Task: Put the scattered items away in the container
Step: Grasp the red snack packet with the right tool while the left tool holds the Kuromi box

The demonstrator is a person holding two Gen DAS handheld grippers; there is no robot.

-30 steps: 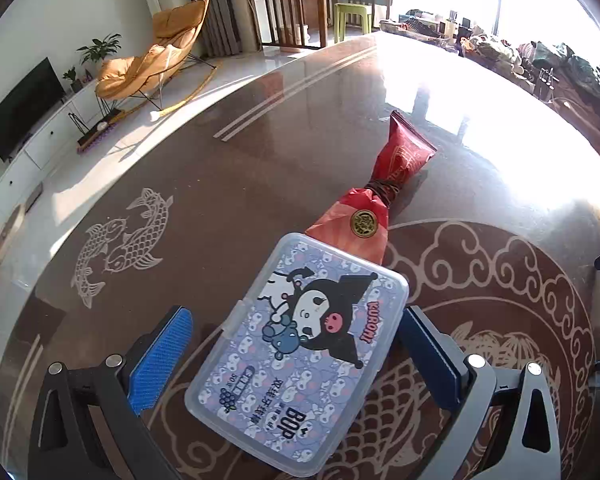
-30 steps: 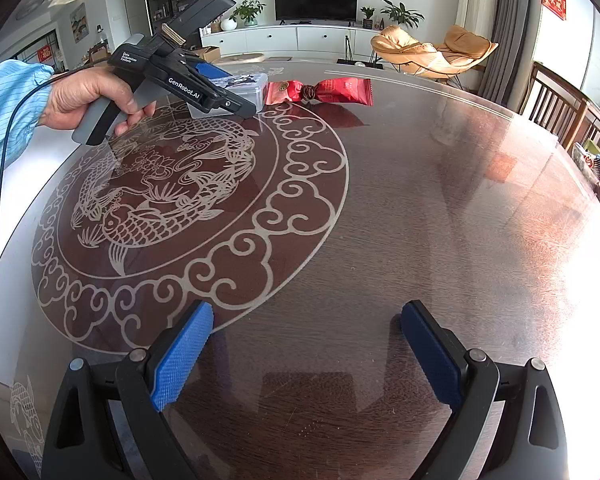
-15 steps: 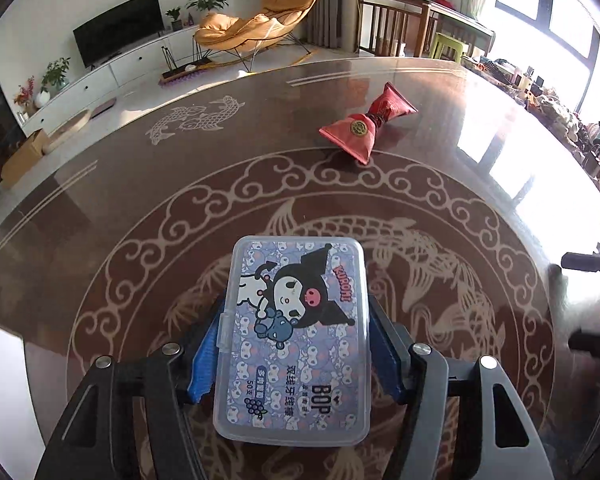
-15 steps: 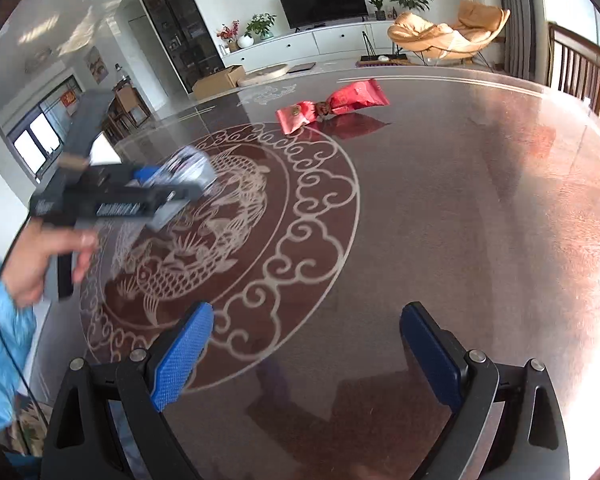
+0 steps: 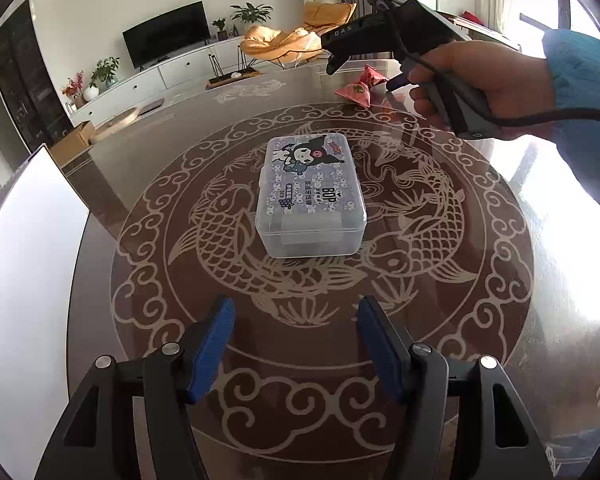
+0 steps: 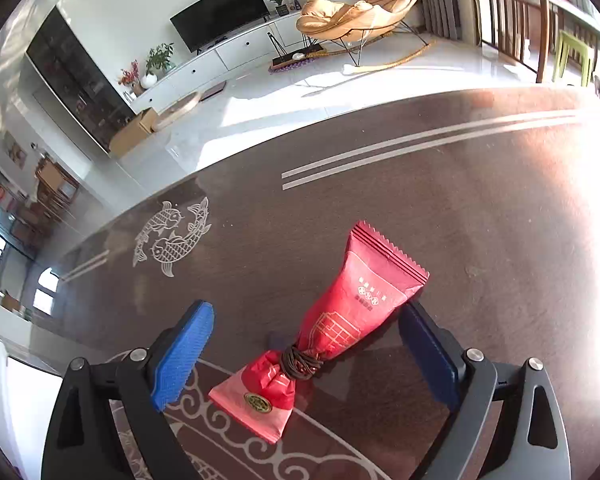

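A clear plastic box (image 5: 310, 196) with a cartoon-print lid lies flat on the fish pattern in the middle of the dark table (image 5: 140, 160). My left gripper (image 5: 296, 308) hangs a short way in front of it, open, with nothing between its blue pads. A red snack packet (image 6: 340, 332), tied at the waist with brown cord, lies on the table. My right gripper (image 6: 306, 312) stands open astride it, one finger on each side. In the left wrist view the right gripper (image 5: 334, 64) points down at the red packet (image 5: 360, 88), held by a hand (image 5: 480, 76).
A white flat surface (image 5: 20, 260) lies along the table's left side. Strong sun glare covers the table's right part (image 5: 572, 240). Beyond the far edge are a TV cabinet, an orange lounge chair (image 6: 352, 12) and wooden chairs.
The left gripper was shut on the box half a second ago; now the box lies on the table and the gripper has drawn back. The right gripper has swung across to straddle the red packet.
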